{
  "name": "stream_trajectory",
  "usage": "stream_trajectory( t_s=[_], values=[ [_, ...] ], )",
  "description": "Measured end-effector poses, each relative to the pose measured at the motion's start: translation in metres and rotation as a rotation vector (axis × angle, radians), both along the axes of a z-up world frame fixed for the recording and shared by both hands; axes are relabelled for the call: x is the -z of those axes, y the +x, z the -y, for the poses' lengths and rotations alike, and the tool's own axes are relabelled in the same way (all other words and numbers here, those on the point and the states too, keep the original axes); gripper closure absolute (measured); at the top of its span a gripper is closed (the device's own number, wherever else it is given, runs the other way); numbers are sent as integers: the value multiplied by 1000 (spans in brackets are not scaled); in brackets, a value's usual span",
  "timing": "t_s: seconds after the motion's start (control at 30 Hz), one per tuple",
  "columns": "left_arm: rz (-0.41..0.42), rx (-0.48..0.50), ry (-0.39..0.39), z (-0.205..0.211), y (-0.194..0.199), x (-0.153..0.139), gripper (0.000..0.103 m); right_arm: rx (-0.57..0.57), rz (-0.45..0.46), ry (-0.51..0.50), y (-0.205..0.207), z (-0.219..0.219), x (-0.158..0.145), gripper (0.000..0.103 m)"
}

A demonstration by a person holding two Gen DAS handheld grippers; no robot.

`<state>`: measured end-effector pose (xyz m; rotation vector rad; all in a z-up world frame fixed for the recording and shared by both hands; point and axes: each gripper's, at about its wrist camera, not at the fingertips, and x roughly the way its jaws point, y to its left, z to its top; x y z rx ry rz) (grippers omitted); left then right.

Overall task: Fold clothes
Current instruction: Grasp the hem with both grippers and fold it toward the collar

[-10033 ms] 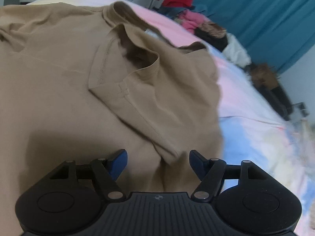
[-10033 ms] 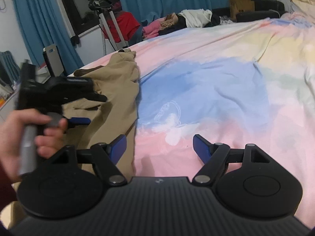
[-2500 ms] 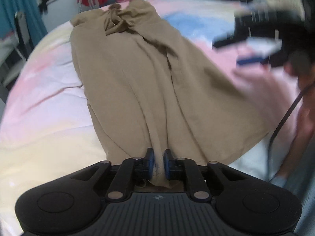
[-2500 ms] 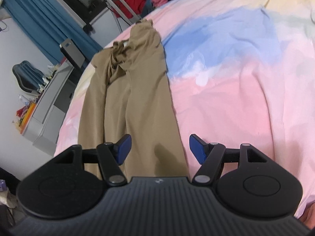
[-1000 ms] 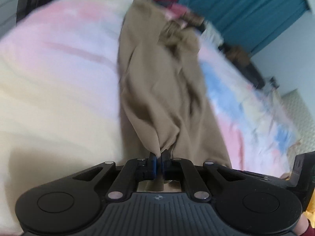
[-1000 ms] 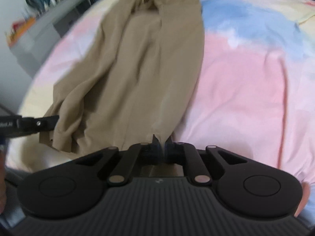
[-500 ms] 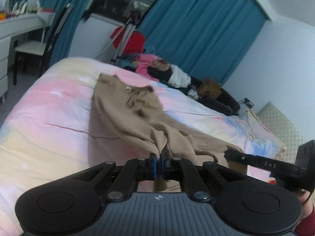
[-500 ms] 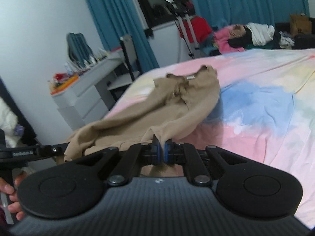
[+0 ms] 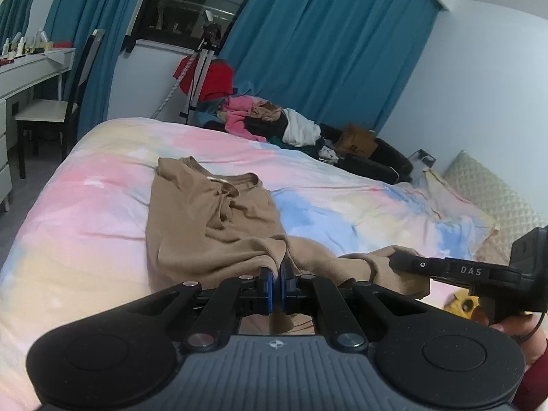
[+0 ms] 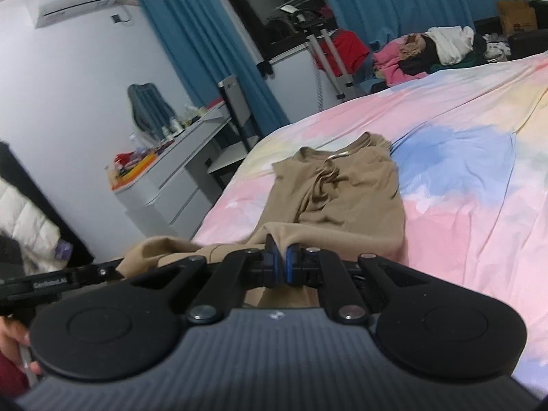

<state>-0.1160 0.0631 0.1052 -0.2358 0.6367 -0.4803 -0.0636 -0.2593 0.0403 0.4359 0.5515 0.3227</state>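
A tan T-shirt [image 9: 209, 226] lies lengthwise on the pastel bedspread [image 9: 85, 226], collar end far from me. My left gripper [image 9: 276, 275] is shut on the shirt's near hem, lifted off the bed. In the right wrist view the same T-shirt [image 10: 346, 198] stretches away, and my right gripper [image 10: 281, 260] is shut on the hem's other corner. Cloth sags between the two grips. The right gripper's black finger shows at the right of the left wrist view; the left gripper's finger shows at the left of the right wrist view.
A pile of clothes [image 9: 274, 123] and a tripod [image 9: 202, 68] stand beyond the bed, before blue curtains [image 9: 325, 44]. A white desk [image 10: 171, 178] with a chair [image 9: 51, 109] is left of the bed. A quilted pillow [image 9: 496, 198] lies far right.
Both grippers have risen with the hem pinched, lifting the shirt's near end off the bed. The views have tilted up from the bedspread toward the room.
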Motion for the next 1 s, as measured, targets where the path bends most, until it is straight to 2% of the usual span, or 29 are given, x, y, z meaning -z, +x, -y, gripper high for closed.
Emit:
stream_trajectory(
  t_s=[0.17, 0.3, 0.4, 0.5, 0.7, 0.83, 1.0],
  values=[
    [-11, -45, 5, 7, 78, 9, 98, 38, 5, -37, 59, -6, 9, 95],
    [-18, -70, 25, 14, 142, 32, 98, 76, -15, -78, 114, -13, 32, 95],
    [3, -90, 64, 22, 191, 64, 98, 93, -44, -88, 155, -14, 56, 95],
    [-29, -115, 102, 27, 234, 106, 98, 99, -74, -114, 191, -14, 84, 95],
    [-130, -128, 126, 30, 295, 175, 96, 89, -149, -209, 243, -24, 141, 95],
    [-138, -123, 159, 30, 318, 197, 93, 91, -202, -220, 262, -26, 166, 94],
    [-138, -118, 185, 34, 321, 210, 88, 116, -233, -164, 268, -20, 174, 94]
  ],
)
